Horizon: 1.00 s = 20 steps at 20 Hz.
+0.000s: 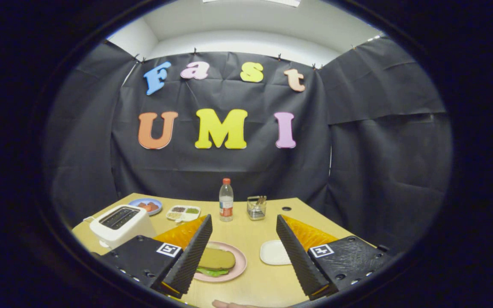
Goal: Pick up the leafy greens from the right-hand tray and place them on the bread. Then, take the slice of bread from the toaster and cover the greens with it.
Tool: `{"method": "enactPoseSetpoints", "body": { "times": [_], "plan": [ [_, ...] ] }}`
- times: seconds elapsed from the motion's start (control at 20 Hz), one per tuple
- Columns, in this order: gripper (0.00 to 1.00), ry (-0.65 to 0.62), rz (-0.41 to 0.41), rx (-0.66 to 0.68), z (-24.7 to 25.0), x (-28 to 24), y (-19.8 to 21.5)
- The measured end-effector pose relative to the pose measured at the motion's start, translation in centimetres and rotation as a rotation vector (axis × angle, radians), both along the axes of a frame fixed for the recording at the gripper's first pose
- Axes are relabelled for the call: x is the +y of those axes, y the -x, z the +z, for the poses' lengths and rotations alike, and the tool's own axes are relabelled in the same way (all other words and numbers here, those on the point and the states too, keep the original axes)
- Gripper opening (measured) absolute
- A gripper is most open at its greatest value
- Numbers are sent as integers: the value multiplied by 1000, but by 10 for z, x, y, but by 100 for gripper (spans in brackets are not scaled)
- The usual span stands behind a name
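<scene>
The left finger (pixel 188 252) is hiding the pink plate's (pixel 239 264) left side; far dishes' (pixel 183 212) contents are looking too small to tell.

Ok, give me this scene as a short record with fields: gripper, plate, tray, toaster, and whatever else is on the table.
gripper: gripper, jaws wide open, holding nothing, above the table
pink plate: pink plate between the fingers, sandwich on it, bread on top, greens showing underneath
white tray: white tray beside the plate, nothing on it
toaster: white toaster, slots look empty
far side: blue plate, divided dish, bottle, utensil holder
task state: sandwich looks assembled
</scene>
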State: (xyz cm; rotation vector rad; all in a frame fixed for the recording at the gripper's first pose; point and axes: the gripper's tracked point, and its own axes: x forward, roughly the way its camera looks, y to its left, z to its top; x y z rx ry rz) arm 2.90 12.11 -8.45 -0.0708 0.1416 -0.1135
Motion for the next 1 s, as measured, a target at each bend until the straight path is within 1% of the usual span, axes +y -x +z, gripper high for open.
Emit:
{"method": "enactPoseSetpoints", "body": {
  "times": [0.1,0.2,0.35,0.4,0.5,0.7,1.0],
  "plan": [
    [94,32,13,-23,11,2,15],
    [95,53,43,-24,16,9,28],
    [95,53,17,-42,20,3,40],
    [95,51,21,-55,23,6,43],
    [95,39,33,-68,23,12,46],
    [95,34,76,-45,18,19,52],
    [95,40,79,-31,15,15,57]
  ]
}}
